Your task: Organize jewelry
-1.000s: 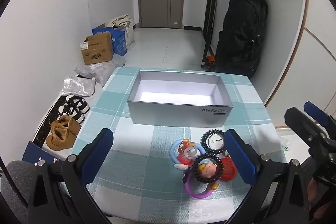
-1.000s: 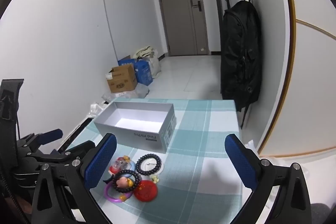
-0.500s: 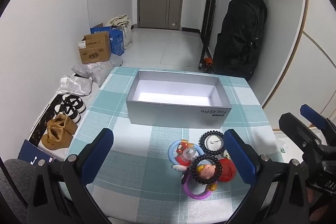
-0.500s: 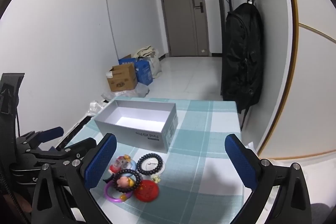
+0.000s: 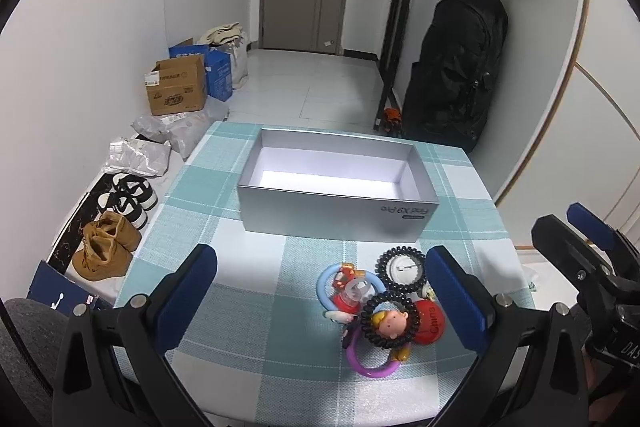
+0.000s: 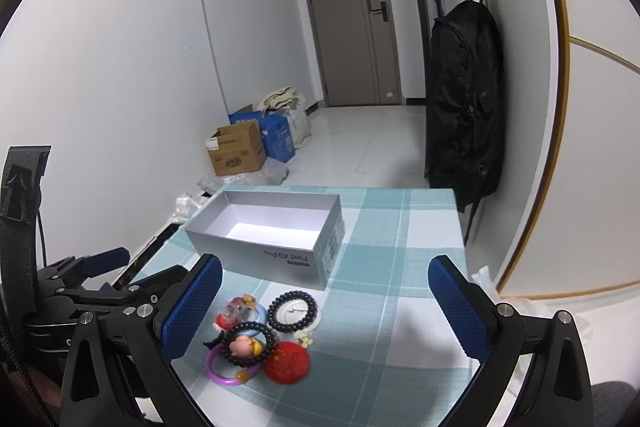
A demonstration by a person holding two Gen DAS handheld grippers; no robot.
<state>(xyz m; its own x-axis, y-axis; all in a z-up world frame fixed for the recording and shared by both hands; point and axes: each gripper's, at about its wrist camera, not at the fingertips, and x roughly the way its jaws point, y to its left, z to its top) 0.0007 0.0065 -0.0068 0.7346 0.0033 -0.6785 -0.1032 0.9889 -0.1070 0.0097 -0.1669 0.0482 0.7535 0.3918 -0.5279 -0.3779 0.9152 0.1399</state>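
Note:
A pile of jewelry lies on the checked tablecloth: a black bead bracelet (image 5: 400, 269) on a white disc, a blue ring (image 5: 327, 283), a purple ring (image 5: 370, 366), a black coil band with a doll head (image 5: 390, 319) and a red badge (image 5: 431, 324). The pile also shows in the right wrist view (image 6: 260, 339). An open, empty grey box (image 5: 336, 195) (image 6: 268, 233) stands behind it. My left gripper (image 5: 320, 295) is open above the table, its right finger beside the pile. My right gripper (image 6: 324, 307) is open, the pile near its left finger.
The table (image 5: 224, 327) ends close behind the box and at the right. Shoes (image 5: 106, 243), bags and cardboard boxes (image 5: 176, 93) lie on the floor at the left. A black backpack (image 5: 456, 75) hangs at the far right wall.
Both grippers have risen and drawn back a little, so the pile sits slightly lower and nearer the middle of each view. The jewelry and box have not moved.

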